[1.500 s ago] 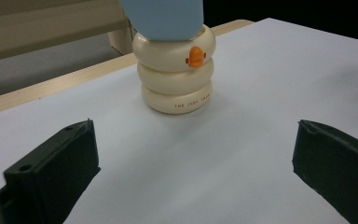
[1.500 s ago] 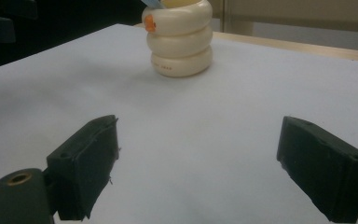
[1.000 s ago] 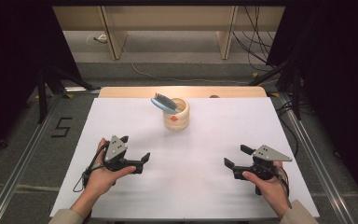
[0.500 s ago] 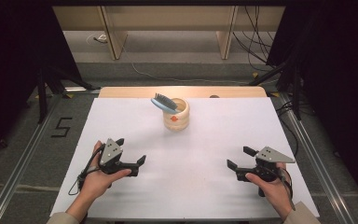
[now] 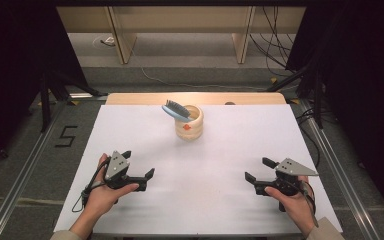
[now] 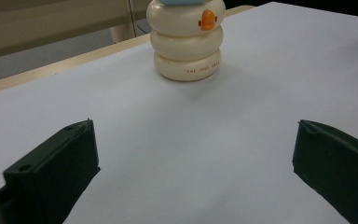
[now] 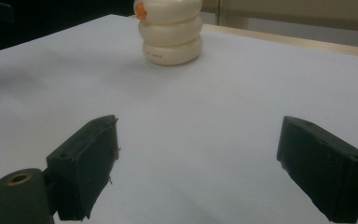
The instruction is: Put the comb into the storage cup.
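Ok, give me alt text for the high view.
A cream ringed cup holding a blue hairbrush stands far back on the white table. Nearer, the left gripper and right gripper sit open and empty, apart from it.

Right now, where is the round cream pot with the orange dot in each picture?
High view: the cream pot stands at the far middle of the white table, with a blue brush in it.
Left gripper view: top, just right of middle, beyond the open jaws.
Right gripper view: top, just left of middle, beyond the open jaws.
Shared landmark: the orange dot on the pot's side.
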`<state>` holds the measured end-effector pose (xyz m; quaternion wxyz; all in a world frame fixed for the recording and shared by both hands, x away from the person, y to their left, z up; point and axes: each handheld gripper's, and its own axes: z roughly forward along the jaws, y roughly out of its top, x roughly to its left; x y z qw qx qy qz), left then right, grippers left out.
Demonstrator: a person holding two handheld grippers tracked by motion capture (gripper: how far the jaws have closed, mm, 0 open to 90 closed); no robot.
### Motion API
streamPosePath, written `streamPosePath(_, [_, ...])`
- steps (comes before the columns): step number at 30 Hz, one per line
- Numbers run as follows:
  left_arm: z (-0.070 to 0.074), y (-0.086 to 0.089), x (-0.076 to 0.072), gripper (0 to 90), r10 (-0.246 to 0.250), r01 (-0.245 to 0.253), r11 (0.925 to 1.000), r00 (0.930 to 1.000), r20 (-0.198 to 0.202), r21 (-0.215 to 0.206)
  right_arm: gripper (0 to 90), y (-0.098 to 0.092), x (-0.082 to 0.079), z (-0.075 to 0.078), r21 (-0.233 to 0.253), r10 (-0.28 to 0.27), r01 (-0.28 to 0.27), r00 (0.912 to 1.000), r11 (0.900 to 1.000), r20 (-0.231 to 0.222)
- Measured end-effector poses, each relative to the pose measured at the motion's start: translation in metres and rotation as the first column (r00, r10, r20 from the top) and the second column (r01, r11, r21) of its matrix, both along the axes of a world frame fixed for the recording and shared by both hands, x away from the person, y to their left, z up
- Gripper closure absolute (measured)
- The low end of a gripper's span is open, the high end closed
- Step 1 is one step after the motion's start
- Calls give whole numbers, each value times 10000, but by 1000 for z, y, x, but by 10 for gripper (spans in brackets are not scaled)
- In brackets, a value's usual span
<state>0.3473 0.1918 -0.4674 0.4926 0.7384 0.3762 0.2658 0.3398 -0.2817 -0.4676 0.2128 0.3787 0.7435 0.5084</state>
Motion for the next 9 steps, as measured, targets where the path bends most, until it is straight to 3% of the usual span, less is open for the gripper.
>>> streamPosePath(9, [0,1,1,0,28,-28,10000,10000,56,15,134,0,1,-1,23,-32,32,10000,10000,25])
